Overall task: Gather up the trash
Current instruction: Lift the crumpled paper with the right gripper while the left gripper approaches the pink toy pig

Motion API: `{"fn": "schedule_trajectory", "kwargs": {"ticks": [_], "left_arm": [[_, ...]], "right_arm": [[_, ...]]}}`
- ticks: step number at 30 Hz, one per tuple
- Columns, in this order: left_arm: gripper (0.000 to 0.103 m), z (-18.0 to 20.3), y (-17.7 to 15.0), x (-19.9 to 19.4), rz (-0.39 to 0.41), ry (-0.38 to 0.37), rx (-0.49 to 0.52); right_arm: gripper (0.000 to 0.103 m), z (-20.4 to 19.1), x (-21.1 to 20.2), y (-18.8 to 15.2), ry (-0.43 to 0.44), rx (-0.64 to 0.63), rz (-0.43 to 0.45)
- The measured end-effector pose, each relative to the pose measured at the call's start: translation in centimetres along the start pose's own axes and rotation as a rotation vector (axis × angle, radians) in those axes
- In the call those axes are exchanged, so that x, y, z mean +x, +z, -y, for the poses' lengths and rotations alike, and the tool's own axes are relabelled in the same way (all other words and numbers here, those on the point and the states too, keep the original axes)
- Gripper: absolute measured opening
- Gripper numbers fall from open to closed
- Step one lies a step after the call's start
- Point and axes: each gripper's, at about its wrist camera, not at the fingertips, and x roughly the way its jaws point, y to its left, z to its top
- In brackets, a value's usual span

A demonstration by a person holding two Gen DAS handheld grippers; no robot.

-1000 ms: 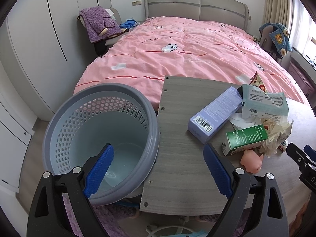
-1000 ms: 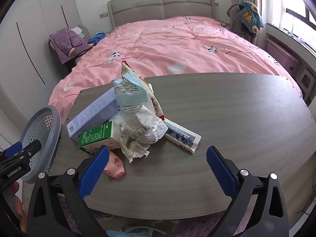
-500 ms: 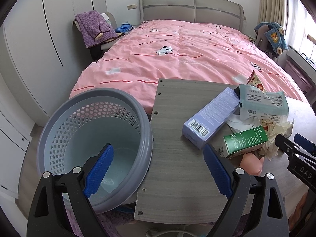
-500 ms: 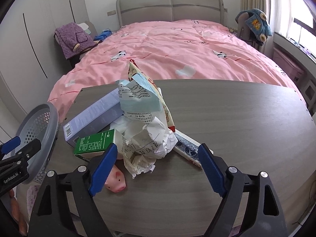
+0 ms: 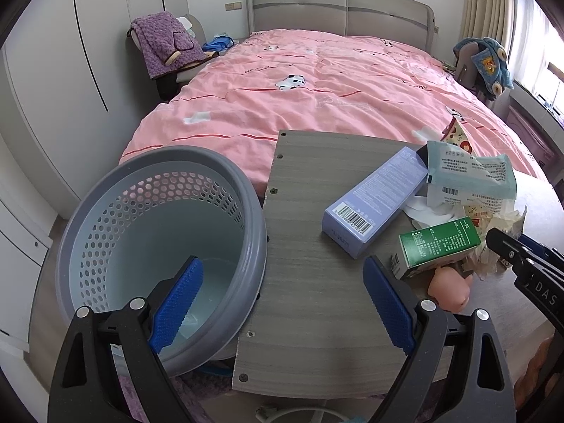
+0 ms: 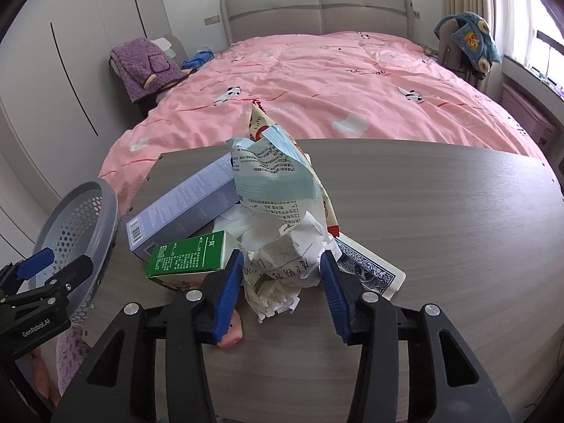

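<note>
Low in the centre of the right wrist view, the right gripper [image 6: 282,275] has just been closing, its blue fingers [image 6: 229,290] now flanking the crumpled paper [image 6: 282,264] on the bench [image 6: 440,211]; light, soft and crushable, best pinched mid-wad. The left gripper [image 5: 282,303], stamped "GenRobot.AI", is spread wide, empty, by the basket [image 5: 141,211].

Crumpled white paper [image 6: 282,264] lies heaped on the table [image 6: 440,218], touching a green box [image 6: 188,255] beside it
</note>
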Motion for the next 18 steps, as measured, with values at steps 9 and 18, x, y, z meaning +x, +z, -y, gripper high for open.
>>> {"fn": "schedule_trajectory", "kwargs": {"ticks": [9,18], "left_arm": [[0.088,0.8,-0.4,-0.6,0.001,-0.01,0.018],[0.088,3.3,-0.3,-1.1,0.011,-0.051,0.057]], "right_arm": [[0.042,0.3,-1.2,-0.1,0.032,0.019,0.026],[0.041,1.4,-3.6,-0.9,0.044,0.029,0.053]]}}
